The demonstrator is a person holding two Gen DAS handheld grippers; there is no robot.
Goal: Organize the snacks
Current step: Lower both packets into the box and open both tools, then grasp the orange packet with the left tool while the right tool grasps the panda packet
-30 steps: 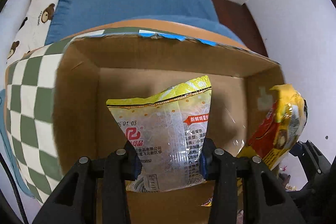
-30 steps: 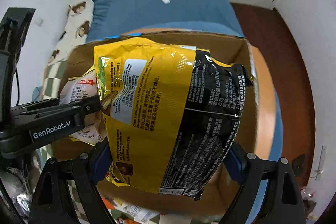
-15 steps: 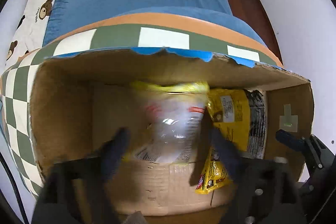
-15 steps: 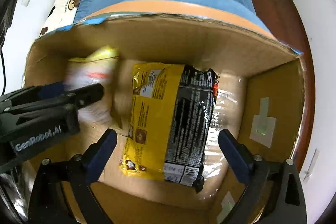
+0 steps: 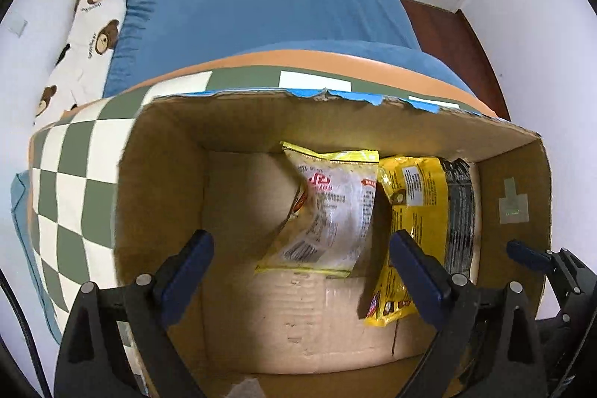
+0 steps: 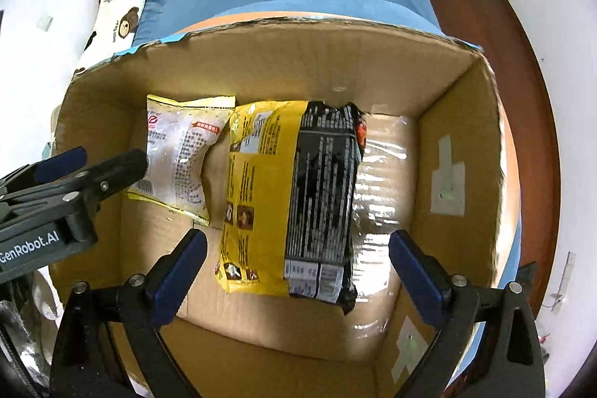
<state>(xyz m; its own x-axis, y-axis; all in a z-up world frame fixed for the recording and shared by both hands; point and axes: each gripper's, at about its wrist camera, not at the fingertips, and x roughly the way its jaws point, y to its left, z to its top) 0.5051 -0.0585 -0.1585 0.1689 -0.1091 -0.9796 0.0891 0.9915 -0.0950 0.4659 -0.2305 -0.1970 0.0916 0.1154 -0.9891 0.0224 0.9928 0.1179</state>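
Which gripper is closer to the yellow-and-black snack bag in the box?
Right. The right gripper hangs open directly over the yellow-and-black snack bag; the left gripper hangs open beside it, over the pale bag.

A second ago each claw gripped a bag above the cardboard box. Now the left claw has spread apart, its clear-and-yellow snack bag lying below it on the box floor. The right claw likewise stands wide, the yellow-and-black bag dropped beneath it.
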